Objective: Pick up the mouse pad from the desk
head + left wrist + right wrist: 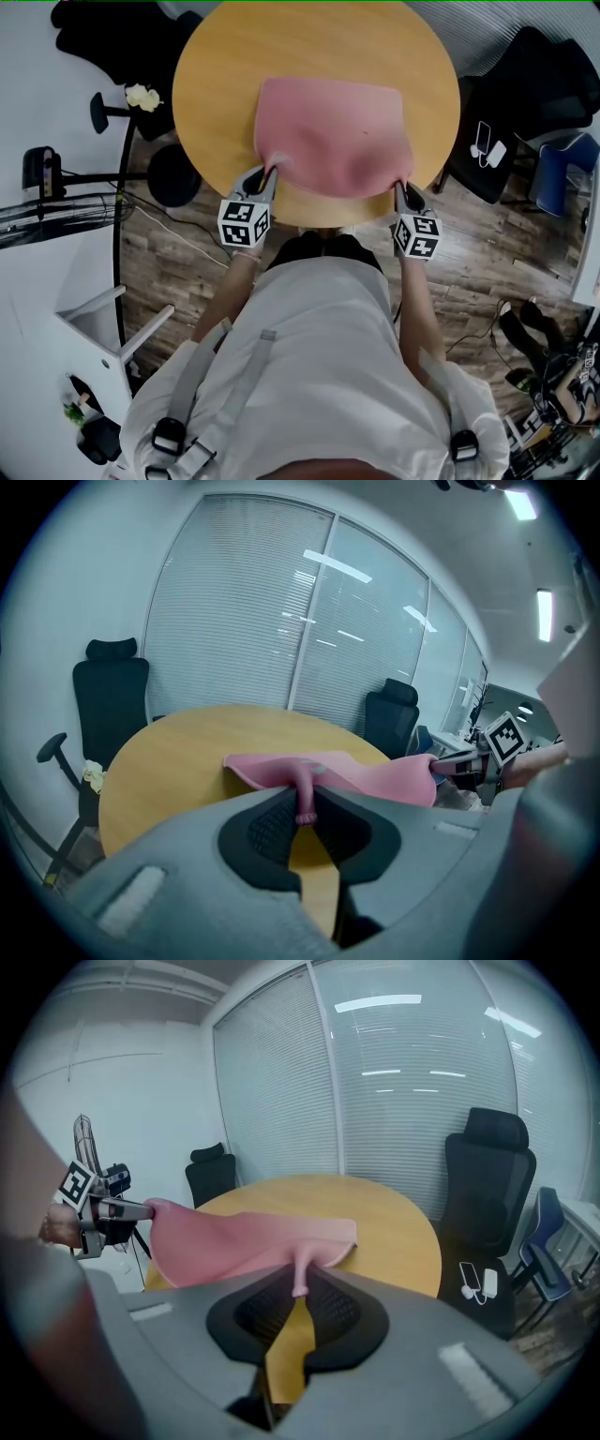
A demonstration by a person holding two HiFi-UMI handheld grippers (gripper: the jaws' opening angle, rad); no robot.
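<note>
The left gripper (272,172), at 7 o'clock of the pad (333,136), and the right gripper (403,187), at 5 o'clock, each pinch a thin corner fold. The far edge, at 12 o'clock, appears to rest on the desk (216,84); such shallow bites may slip as the pad sags.

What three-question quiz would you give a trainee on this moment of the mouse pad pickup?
1. True or false: the left gripper is shut on a corner of the pink mouse pad.
2. Which corners of the pad do the left gripper and the right gripper hold? A: the two nearest the person. B: the two farthest from the person. C: one near, one far.
3. What shape is the top of the wooden desk under the pad?

Key: 1 true; 2 A; 3 round.
</note>
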